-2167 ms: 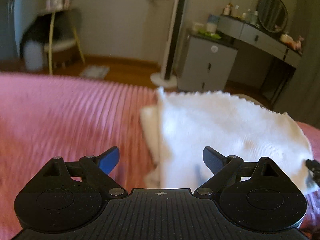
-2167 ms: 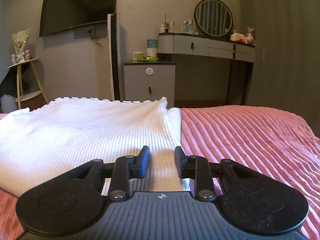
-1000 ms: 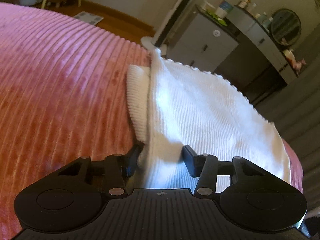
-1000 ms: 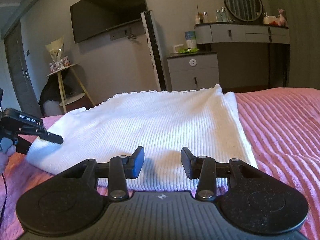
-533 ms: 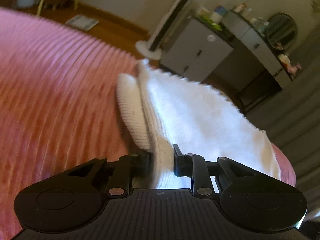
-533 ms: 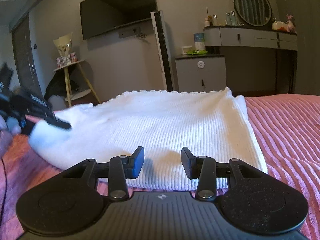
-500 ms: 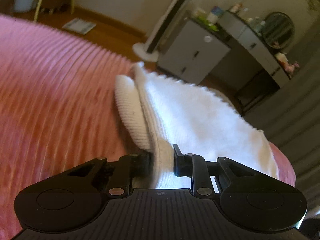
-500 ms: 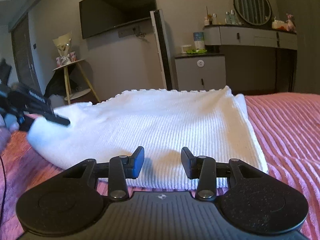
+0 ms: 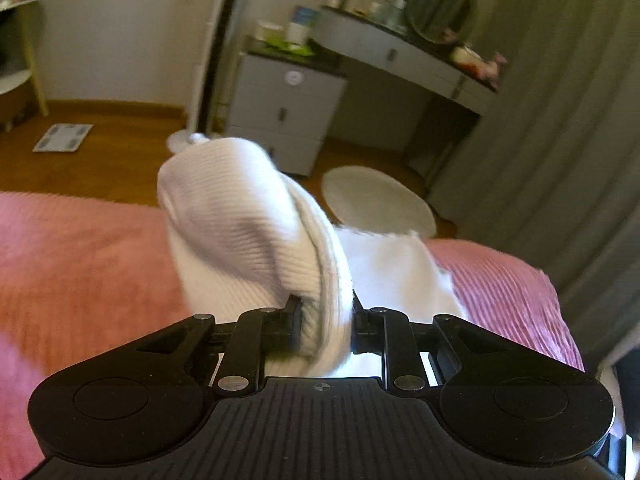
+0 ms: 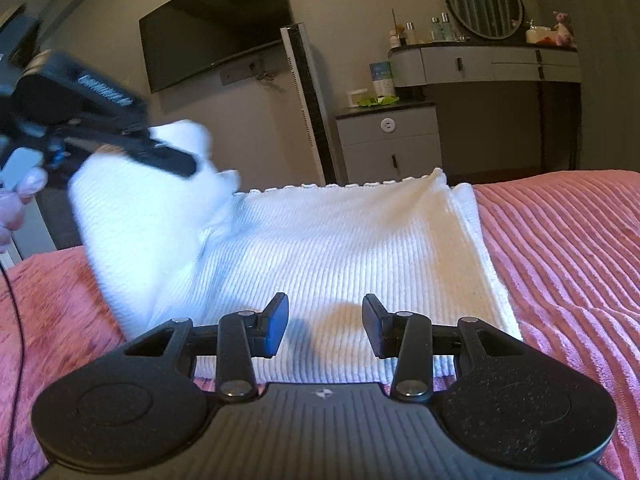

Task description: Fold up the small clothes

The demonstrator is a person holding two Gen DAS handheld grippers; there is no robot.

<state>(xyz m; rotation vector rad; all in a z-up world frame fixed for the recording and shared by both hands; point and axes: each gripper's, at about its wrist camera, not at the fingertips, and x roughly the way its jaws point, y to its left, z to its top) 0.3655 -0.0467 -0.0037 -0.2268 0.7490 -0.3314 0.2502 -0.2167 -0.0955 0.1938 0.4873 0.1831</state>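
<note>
A white ribbed garment (image 10: 340, 248) lay across the pink ribbed bedspread (image 10: 568, 232), facing a grey drawer cabinet (image 10: 390, 140) and wall television (image 10: 218, 24). The left gripper (image 9: 324, 320) clenched its lifted left edge; the right gripper (image 10: 325, 326) hovered, fingers parted, above its near edge.

No legible text (lettering blurred)

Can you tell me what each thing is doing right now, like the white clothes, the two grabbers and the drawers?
White ribbed knit garment: one side lifted off the bed, the rest lying flat.
Left gripper: shut on the garment's edge.
Right gripper: open, holding nothing, low over the garment's near edge.
Pink ribbed bedspread: spread flat under the garment.
Grey drawer cabinet: drawers closed.
Black wall television: screen dark.
</note>
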